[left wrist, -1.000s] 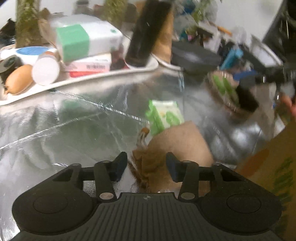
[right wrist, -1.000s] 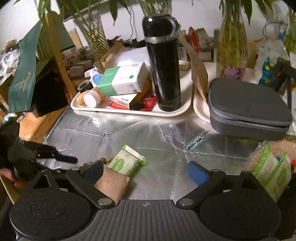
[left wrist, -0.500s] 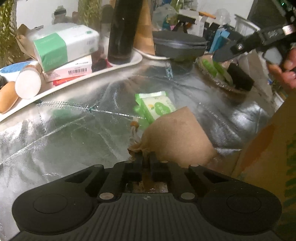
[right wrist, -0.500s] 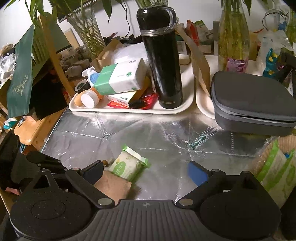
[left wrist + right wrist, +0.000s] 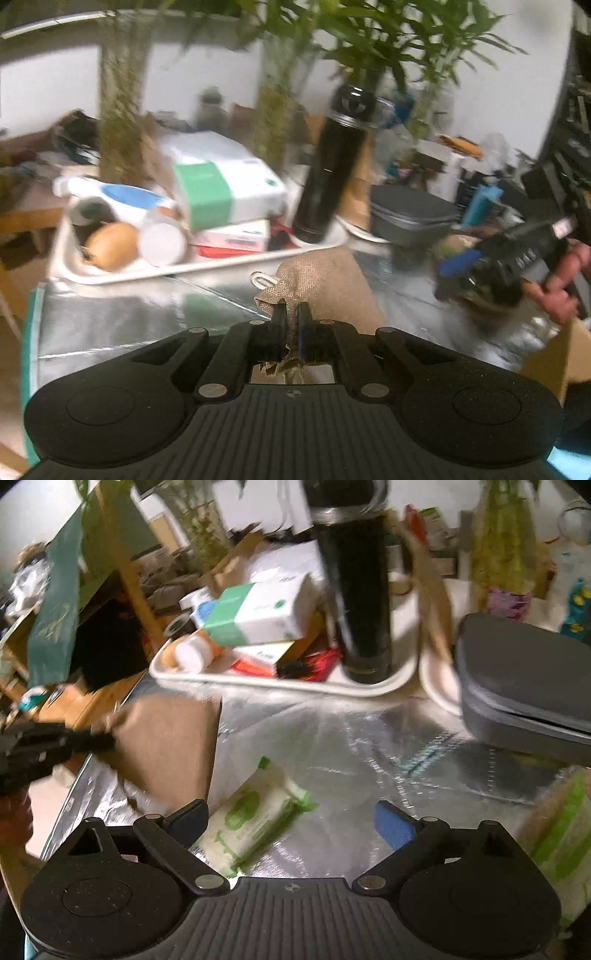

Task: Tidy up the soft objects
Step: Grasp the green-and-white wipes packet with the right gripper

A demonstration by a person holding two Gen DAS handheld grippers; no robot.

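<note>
Burlap pouch (image 5: 325, 288), tan, drawstring end gathered. Left hand-held gripper (image 5: 291, 325) clenched on that gathered neck, pouch body hanging forward past the fingers, lifted off the foil-covered table (image 5: 129, 317). From the right wrist view the same pouch (image 5: 166, 746) appears at left, above the table edge, blurred.

Green-and-white wipes packet (image 5: 255, 819) lies flat on the foil, between the fingers of the right hand-held gripper (image 5: 291, 823). Jaws spread wide, pads clear of the packet.

Behind: white tray (image 5: 280, 686) holding a black flask (image 5: 354, 602), upright, and a green-and-white tissue pack (image 5: 258, 613). Grey zip case (image 5: 528, 686) to the right. More green packets (image 5: 561, 834) at far right, container unclear.
</note>
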